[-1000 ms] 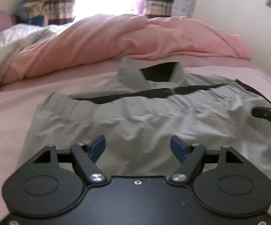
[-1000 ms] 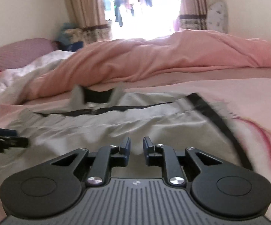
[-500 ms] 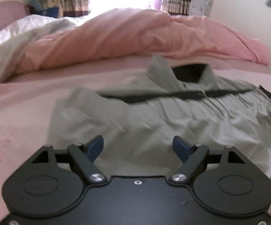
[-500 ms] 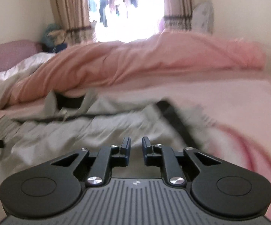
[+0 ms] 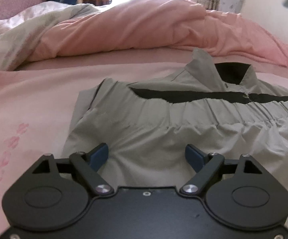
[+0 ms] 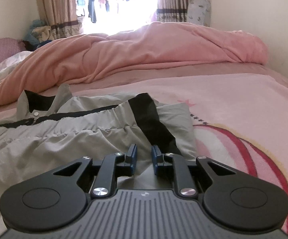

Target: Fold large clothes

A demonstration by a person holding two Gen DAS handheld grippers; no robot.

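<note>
Jacket (image 5: 163, 131) laid ahead of left gripper (image 5: 146, 155), spread wide, empty; right gripper (image 6: 144, 155) narrowly parted, nothing held.

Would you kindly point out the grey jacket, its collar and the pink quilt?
grey jacket (image 5: 153, 131): left wrist view, on the body cloth.
collar (image 5: 201, 67): left wrist view, on its raised flap.
pink quilt (image 6: 163, 47): right wrist view, on the heap's middle.

Low wrist views, shared jacket (image 5: 163, 123)

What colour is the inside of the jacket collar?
Black, inside the grey jacket's collar; the left wrist view shows it best.
</note>
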